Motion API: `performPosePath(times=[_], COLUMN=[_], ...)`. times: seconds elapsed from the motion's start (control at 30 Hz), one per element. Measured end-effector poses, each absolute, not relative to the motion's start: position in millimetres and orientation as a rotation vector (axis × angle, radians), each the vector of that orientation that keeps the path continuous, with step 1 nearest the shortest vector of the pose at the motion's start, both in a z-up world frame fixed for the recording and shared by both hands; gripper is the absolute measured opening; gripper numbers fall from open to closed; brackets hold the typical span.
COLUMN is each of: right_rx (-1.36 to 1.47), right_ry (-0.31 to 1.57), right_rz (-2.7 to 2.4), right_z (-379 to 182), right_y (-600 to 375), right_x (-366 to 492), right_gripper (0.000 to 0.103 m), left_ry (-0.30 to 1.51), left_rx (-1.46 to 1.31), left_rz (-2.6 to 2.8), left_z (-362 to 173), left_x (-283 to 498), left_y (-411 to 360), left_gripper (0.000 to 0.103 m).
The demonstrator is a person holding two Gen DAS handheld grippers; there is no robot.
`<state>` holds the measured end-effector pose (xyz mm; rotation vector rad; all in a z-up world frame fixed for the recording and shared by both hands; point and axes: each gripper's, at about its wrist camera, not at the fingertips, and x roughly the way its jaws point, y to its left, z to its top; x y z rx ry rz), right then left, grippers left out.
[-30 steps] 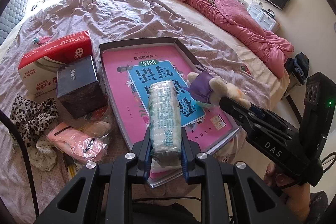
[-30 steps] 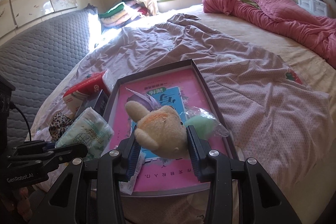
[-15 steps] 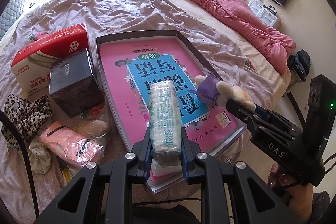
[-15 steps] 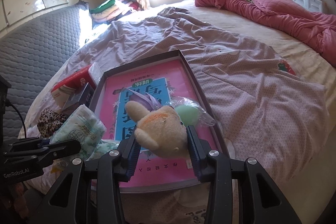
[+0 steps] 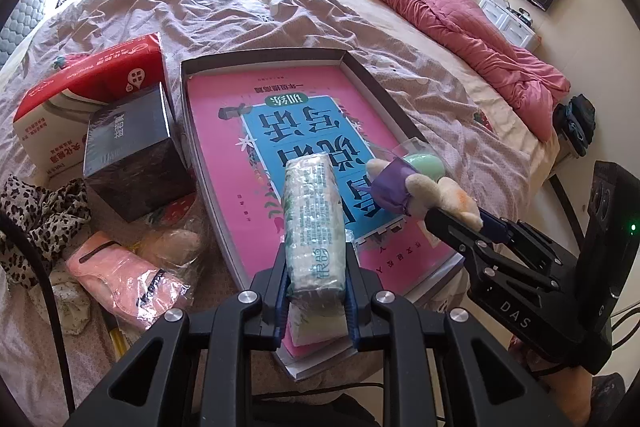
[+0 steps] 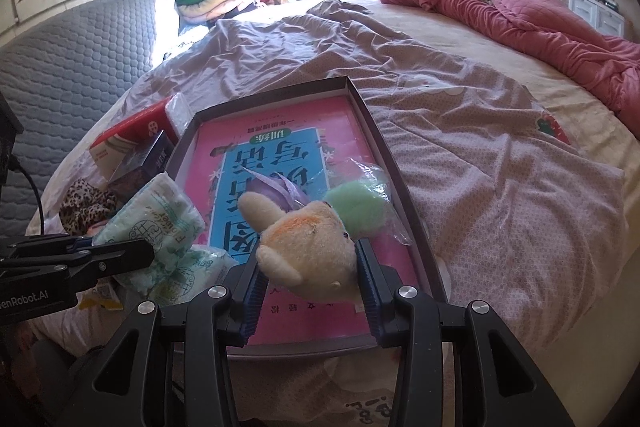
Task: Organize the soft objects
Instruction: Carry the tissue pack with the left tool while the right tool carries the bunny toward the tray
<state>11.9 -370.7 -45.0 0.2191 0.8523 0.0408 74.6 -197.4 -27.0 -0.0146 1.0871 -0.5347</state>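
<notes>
My left gripper (image 5: 316, 279) is shut on a white-green tissue pack (image 5: 314, 219), held over the near end of a shallow grey box (image 5: 264, 57) with a pink and blue book in it. The pack also shows in the right wrist view (image 6: 156, 215). My right gripper (image 6: 308, 271) is shut on a cream plush toy (image 6: 308, 247) with a purple bow, above the box's near right corner (image 6: 372, 115). The toy shows in the left wrist view (image 5: 420, 191). A bagged green puff (image 6: 356, 205) lies in the box by its right wall.
Left of the box lie a red tissue carton (image 5: 88, 91), a black box (image 5: 132, 151), a leopard scrunchie (image 5: 36, 207) and a bagged pink item (image 5: 128, 279). A second tissue pack (image 6: 192, 275) lies by the box's near left. A pink quilt (image 5: 460, 15) lies far right.
Both grippers have moved forward over the box with their loads still held. The box and the items left of it now look nearer.
</notes>
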Motion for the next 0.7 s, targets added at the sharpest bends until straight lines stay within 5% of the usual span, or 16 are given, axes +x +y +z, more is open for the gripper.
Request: performPosePath(times=[0.7], right_rx=[0.185], right_ry=[0.894], right_rz=[0.07], right_z=[-62], right_y=[-364], right_x=[13], right_gripper=[0.045], left_ry=[1.113], left_rx=[-0.034], left_rz=[-0.523], left_z=[-39], left_x=[86], left_y=[-205], left_gripper=[0.023])
